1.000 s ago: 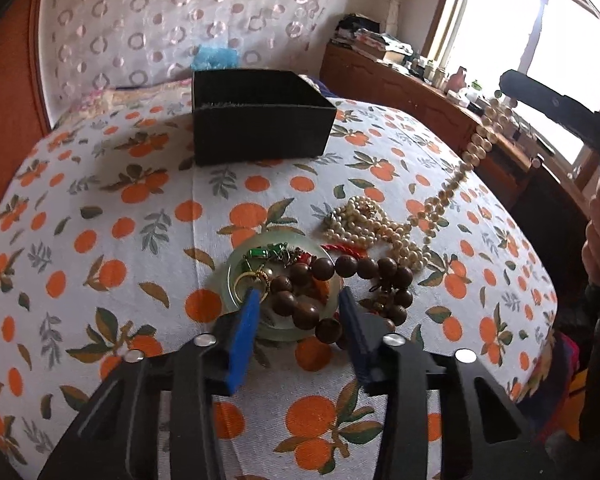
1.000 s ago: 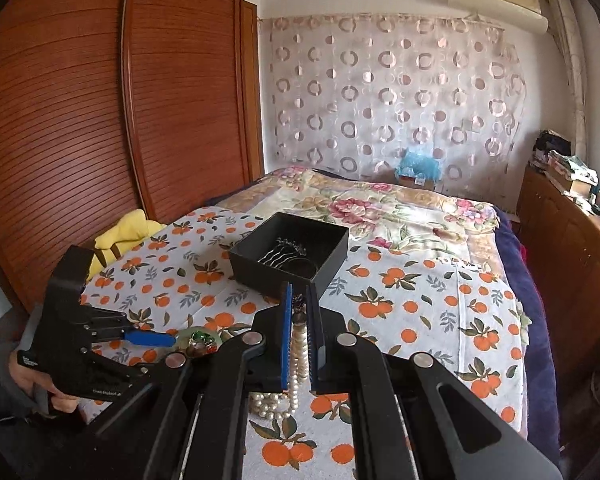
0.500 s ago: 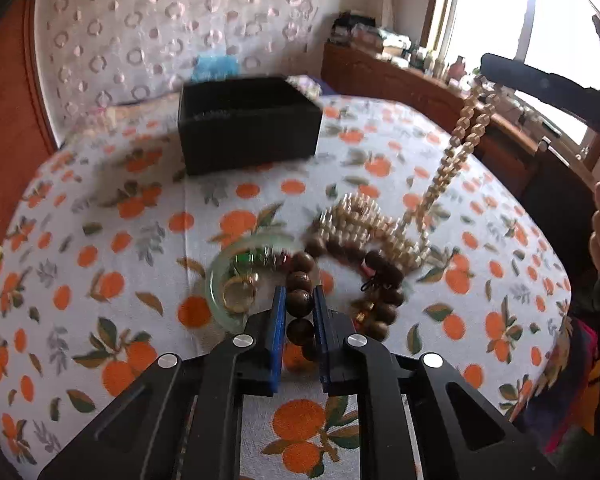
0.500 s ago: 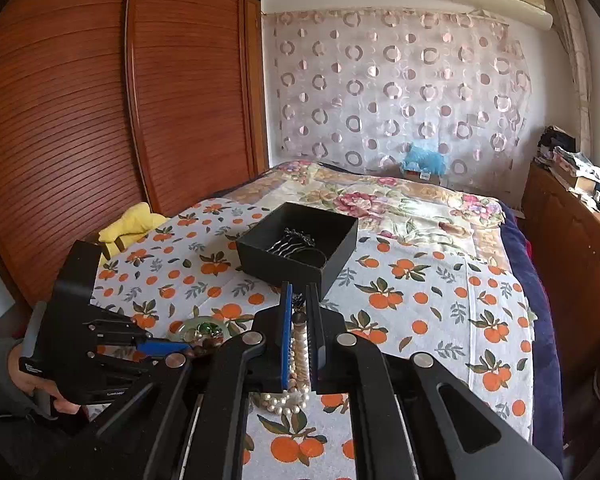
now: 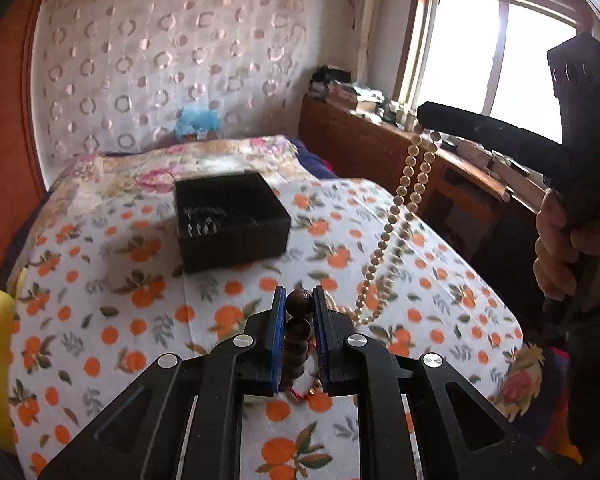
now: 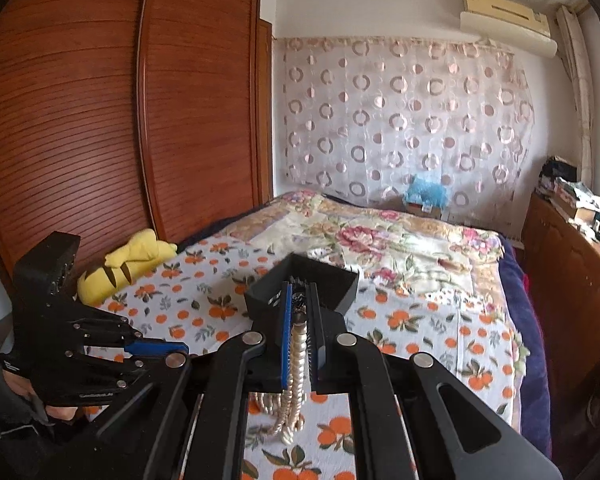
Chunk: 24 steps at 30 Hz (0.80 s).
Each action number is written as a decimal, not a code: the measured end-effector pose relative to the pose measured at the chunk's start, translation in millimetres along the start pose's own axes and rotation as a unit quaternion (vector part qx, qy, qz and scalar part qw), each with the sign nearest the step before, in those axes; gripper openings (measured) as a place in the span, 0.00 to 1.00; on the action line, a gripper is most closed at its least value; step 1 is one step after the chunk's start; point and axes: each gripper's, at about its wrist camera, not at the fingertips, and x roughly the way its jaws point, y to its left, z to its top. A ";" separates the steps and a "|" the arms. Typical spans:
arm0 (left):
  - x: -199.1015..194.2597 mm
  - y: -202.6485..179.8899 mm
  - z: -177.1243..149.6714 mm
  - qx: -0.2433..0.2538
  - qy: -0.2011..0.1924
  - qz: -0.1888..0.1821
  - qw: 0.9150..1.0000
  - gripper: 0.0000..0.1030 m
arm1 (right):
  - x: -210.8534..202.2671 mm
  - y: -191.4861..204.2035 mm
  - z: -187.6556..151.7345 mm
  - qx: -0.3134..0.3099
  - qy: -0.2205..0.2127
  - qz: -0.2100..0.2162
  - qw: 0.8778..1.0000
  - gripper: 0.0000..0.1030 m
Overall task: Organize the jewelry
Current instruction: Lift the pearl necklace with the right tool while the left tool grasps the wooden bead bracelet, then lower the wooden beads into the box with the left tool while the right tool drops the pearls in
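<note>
Orange-printed cloth [image 5: 100,320] covers the near end of the bed, with the black box [image 5: 230,220] sitting farther back on it. My left gripper [image 5: 296,312] has just closed on the brown bead bracelet [image 5: 299,330], which hangs down between the pads. My right gripper [image 6: 300,318] is clamped on the pearl necklace [image 5: 396,216], whose loop trails down and touches the cloth at right. Risks as I judge them: round beads could roll out of either pinch, and the dangling pearls could snag the bracelet or catch the box rim and drag the box.
</note>
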 end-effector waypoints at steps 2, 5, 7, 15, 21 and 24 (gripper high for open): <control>-3.8 1.1 7.0 0.003 -0.007 0.006 1.000 0.12 | 0.2 -1.4 6.4 0.001 -0.004 0.003 1.000 0.07; -10.1 1.7 20.9 0.012 -0.020 0.016 1.000 0.12 | 1.2 -3.5 16.0 0.000 -0.010 0.004 1.000 0.07; -12.8 2.8 29.2 0.018 -0.027 0.021 0.999 0.12 | 4.2 -5.7 22.7 0.000 -0.011 0.004 1.000 0.07; -6.1 14.9 66.6 0.036 -0.046 0.041 0.997 0.12 | 21.2 -14.3 53.9 -0.009 -0.025 0.012 1.000 0.07; 4.4 28.7 90.9 0.033 -0.053 0.049 0.997 0.12 | 39.6 -20.3 77.1 -0.013 -0.034 0.022 0.999 0.07; 9.4 35.2 99.9 0.031 -0.054 0.051 0.997 0.12 | 48.3 -21.2 90.2 -0.016 -0.040 0.028 0.999 0.07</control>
